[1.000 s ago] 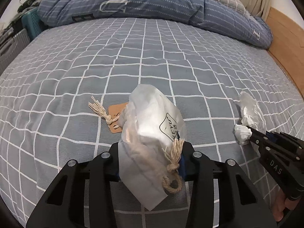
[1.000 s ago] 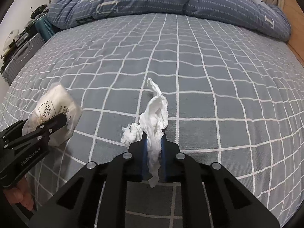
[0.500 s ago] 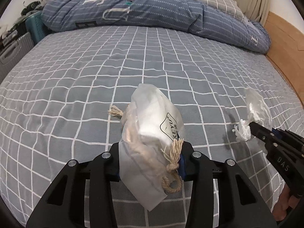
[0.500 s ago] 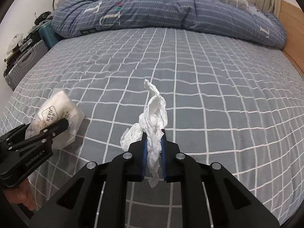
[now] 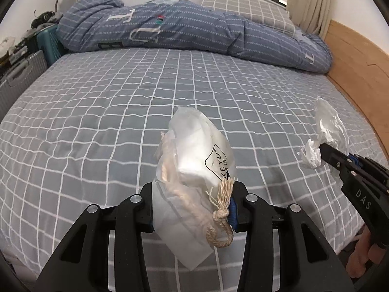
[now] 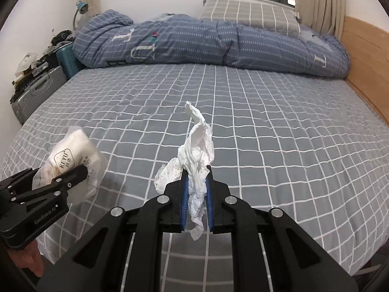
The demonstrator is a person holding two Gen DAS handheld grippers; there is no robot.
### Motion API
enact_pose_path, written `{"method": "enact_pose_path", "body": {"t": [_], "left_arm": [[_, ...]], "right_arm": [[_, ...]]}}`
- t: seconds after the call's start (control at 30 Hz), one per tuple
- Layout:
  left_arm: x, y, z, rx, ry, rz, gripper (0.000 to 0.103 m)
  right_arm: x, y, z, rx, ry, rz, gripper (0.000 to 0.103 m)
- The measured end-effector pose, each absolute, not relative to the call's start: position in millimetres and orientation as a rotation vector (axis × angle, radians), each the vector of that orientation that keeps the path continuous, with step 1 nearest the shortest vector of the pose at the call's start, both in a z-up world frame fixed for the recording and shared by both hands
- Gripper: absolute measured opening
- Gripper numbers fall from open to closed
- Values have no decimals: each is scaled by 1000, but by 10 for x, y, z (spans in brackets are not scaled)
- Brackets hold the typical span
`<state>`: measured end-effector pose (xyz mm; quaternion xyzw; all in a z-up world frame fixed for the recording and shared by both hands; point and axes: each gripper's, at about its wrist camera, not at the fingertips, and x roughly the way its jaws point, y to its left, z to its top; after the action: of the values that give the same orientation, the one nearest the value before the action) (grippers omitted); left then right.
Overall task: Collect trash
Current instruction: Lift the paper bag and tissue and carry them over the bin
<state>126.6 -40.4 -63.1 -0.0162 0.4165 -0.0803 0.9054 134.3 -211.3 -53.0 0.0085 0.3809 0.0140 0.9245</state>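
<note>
Clamped on a translucent plastic packet [image 5: 194,160] printed "KEYU", the left gripper [image 5: 192,206] has its jaws partway apart with a knotted twine cord [image 5: 222,216] dangling against its right blue pad. Off to its right, the right gripper [image 6: 197,189] pinches a crumpled white tissue [image 6: 197,150] between nearly closed jaws. Both pieces of trash hang clear above the grey checked bedsheet [image 5: 97,112]; a rolled blue duvet [image 6: 194,43] lies beyond.

Your plastic bag [image 5: 194,170] is hiding the sheet beneath it; the frame's edge is cutting off your hand [image 5: 362,255]; bedside clutter [image 6: 36,65] is staying indistinct.
</note>
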Motion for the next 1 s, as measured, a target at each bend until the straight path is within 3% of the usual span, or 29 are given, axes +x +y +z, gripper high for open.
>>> {"method": "enact_pose_path", "body": {"t": [1.0], "left_arm": [[-239, -350, -384, -29, 844, -219, 40]], "right_arm": [[-231, -1916, -223, 17, 745, 45, 12]]}}
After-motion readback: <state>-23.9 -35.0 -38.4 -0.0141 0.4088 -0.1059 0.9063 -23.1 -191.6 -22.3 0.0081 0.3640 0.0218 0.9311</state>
